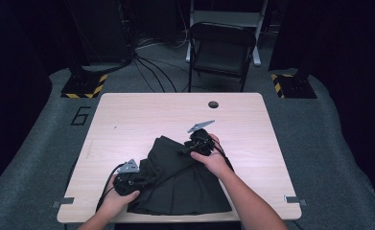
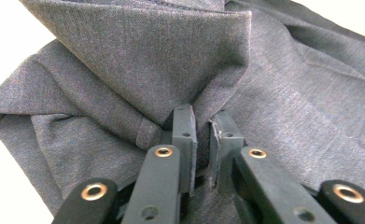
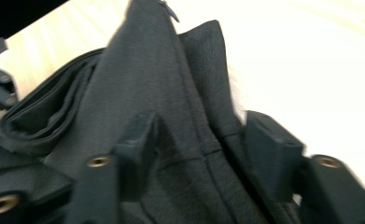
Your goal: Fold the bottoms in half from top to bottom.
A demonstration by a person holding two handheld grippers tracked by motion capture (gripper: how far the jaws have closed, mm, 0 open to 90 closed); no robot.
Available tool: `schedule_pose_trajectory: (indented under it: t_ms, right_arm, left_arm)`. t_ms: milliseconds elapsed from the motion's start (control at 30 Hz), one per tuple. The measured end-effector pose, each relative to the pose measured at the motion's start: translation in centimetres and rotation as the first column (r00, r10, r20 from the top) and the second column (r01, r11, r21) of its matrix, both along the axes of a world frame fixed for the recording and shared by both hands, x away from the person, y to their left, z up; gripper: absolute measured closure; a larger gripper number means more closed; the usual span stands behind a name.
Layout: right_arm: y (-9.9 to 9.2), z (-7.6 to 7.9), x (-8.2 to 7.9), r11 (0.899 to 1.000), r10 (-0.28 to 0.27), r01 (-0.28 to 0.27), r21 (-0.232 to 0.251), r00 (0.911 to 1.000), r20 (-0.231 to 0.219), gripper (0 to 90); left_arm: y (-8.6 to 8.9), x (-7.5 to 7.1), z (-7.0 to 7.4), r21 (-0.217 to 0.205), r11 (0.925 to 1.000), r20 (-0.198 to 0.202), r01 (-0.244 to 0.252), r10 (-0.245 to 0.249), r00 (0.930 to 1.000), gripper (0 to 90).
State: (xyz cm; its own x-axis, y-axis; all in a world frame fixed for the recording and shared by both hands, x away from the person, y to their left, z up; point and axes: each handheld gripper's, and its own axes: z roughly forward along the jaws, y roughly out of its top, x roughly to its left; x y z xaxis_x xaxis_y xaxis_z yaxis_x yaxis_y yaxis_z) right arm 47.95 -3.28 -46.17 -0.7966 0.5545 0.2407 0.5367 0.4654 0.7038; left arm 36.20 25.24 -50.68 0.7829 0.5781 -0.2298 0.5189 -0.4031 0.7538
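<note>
Gripping dark cloth, both hands low

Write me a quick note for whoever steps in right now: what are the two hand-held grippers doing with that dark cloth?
Left hand-held gripper: jaws nearly shut, pinching a fold of the dark garment at its left edge.
Right hand-held gripper: jaws apart, astride a seam at the garment's far end; pads do not look pressed on the cloth.
Garment: lies partly folded and bunched on the near half of the wooden table.
Done: some layers folded over.
Left: probably close the right grip, then finish and flatten the fold.
</note>
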Motion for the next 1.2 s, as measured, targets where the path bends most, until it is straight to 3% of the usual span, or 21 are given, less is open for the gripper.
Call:
schedule_pose_trajectory:
  t_ms: [100,167,200,233,300,400,500,633,867,1133,1200]
  right_arm:
    - [-0.3,0.6,-0.5,1.0,0.025,-0.025,0.01,0.9992,0.032,63.2]
    - [-0.4,1.0,-0.8,1.0,0.019,-0.018,-0.011,0.9986,0.049,75.3]
    - [-0.5,1.1,-0.9,1.0,0.031,-0.031,-0.005,0.9984,0.046,76.2]
    - [-0.5,1.2,-1.2,1.0,0.021,-0.021,-0.004,0.9991,0.036,76.8]
    - [-0.5,1.3,-1.3,0.999,0.041,-0.041,-0.001,0.9968,0.069,77.6]
    - [-0.9,1.5,-1.9,0.999,0.039,-0.041,0.016,0.9964,0.076,78.0]
    - [-1.4,1.4,-2.4,0.998,0.051,-0.054,0.035,0.9955,0.079,78.0]
    - [-2.3,1.2,-3.4,0.997,0.055,-0.06,0.056,0.995,0.084,78.0]
    - [-4.2,0.7,-6.0,0.994,0.079,-0.085,0.064,0.9924,0.094,77.4]
    - [-5.7,-0.9,-8.6,0.992,0.125,-0.124,-0.017,0.9885,0.085,73.2]
    - [-6.0,-1.5,-8.8,0.993,0.12,-0.119,-0.021,0.991,0.06,72.7]
  left_arm:
    - [-0.1,-0.1,0.3,0.002,1.0,-0.009,0.001,-0.001,1.0,75.0]
    - [-0.1,-0.2,0.6,-0.017,0.9997,-0.019,-0.014,0.014,0.9997,70.9]
    - [-0.1,-0.3,0.7,-0.024,0.9995,-0.019,-0.022,0.021,0.9996,70.1]
    - [0.0,-0.4,0.9,-0.023,0.9994,-0.017,-0.025,0.025,0.9995,69.1]
    - [0.2,-0.5,1.1,-0.03,0.9987,-0.022,-0.04,0.039,0.999,66.7]
    - [0.7,-0.5,1.6,-0.032,0.9983,-0.024,-0.049,0.048,0.9985,64.4]
    - [0.9,-0.4,1.3,-0.011,0.9995,-0.05,-0.03,0.03,0.9983,72.5]
    - [0.8,-0.4,0.6,0.028,0.9996,-0.087,-0.009,0.012,0.9962,74.4]
    - [0.7,-0.4,0.6,0.024,0.9995,-0.078,-0.018,0.02,0.9968,73.2]
    - [0.6,-0.3,0.5,0.013,0.9995,-0.081,-0.029,0.03,0.9963,71.6]
    - [0.6,-0.1,1.1,0.004,0.9995,-0.075,-0.031,0.031,0.9967,67.4]
